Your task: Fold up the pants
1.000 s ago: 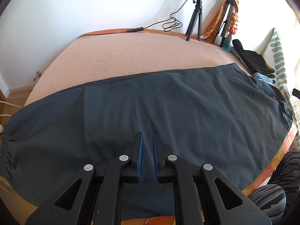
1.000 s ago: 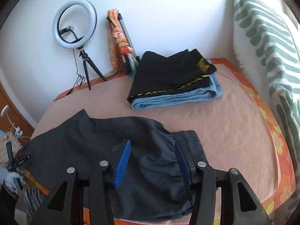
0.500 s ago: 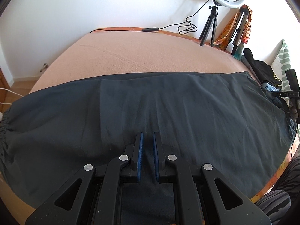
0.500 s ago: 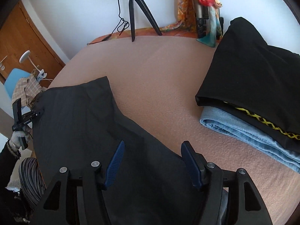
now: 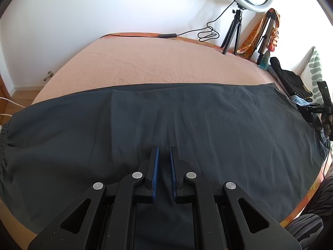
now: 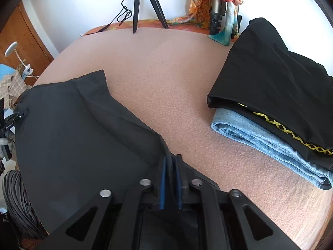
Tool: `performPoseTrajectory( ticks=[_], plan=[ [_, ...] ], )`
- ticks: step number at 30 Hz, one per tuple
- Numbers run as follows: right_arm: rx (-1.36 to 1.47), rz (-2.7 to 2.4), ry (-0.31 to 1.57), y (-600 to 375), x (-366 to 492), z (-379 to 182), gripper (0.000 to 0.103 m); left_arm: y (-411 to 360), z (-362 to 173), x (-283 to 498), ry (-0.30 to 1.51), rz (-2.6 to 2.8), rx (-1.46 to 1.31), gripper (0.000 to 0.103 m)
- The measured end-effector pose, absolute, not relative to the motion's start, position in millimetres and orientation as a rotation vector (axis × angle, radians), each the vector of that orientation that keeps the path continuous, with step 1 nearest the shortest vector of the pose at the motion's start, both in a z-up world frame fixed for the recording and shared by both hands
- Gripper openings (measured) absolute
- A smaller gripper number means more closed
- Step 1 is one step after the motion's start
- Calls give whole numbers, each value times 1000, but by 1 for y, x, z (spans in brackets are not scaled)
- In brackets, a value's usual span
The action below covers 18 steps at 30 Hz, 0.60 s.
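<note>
Pants (image 5: pixel 187 129) of dark grey cloth are lying spread lengthwise across the pinkish bed cover (image 5: pixel 158 64), one elastic end gathered at the far left of the left wrist view and the other end reaching toward the stack of folded clothes (image 6: pixel 276 104) on the right. The right gripper (image 6: pixel 171 162) is pinching an edge of the cloth, its blue pads drawn nearly together with a fold of fabric between them. The left gripper (image 5: pixel 164 156) is hovering low over the middle of the garment with only a narrow gap between its fingers; nothing shows between them, so it appears to be holding nothing, though whether it is touching the cloth beneath cannot be told. The step in hand is likely carrying the pinched end over to make a fold. To do it well, the person should be keeping the right-hand grip firm on both layers, lifting just enough for the cloth to clear itself, and moving parallel to the long edge so the edges line up. The left tool could be pressing at the intended crease line as an anchor. The fabric looks thin and slippery, so a slow, even pull is advisable, well apart from the folded stack.
</note>
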State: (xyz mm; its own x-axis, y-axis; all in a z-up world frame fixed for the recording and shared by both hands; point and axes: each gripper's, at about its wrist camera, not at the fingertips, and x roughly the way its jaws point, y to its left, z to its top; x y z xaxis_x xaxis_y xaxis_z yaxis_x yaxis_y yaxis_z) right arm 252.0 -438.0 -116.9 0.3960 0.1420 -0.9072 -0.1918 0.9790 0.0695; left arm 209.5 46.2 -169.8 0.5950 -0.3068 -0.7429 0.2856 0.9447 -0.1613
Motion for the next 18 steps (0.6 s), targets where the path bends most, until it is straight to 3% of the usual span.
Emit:
performPoseTrajectory(
  ticks=[1,7,13,18],
  plan=[
    [-55,190,1112,-435,252,-110,36,47,-170,209,868,-345,-28,9],
    [-17,361,947,-381,265,-74,33,48,-171,207,855,-340,-44,9],
    [-43,478,978,-320,303,-93,33,51,-171,207,854,-351,-66,10],
    [-79,426,1041,-302,331,-124,33,65,-164,197,844,-336,-143,31]
  ],
)
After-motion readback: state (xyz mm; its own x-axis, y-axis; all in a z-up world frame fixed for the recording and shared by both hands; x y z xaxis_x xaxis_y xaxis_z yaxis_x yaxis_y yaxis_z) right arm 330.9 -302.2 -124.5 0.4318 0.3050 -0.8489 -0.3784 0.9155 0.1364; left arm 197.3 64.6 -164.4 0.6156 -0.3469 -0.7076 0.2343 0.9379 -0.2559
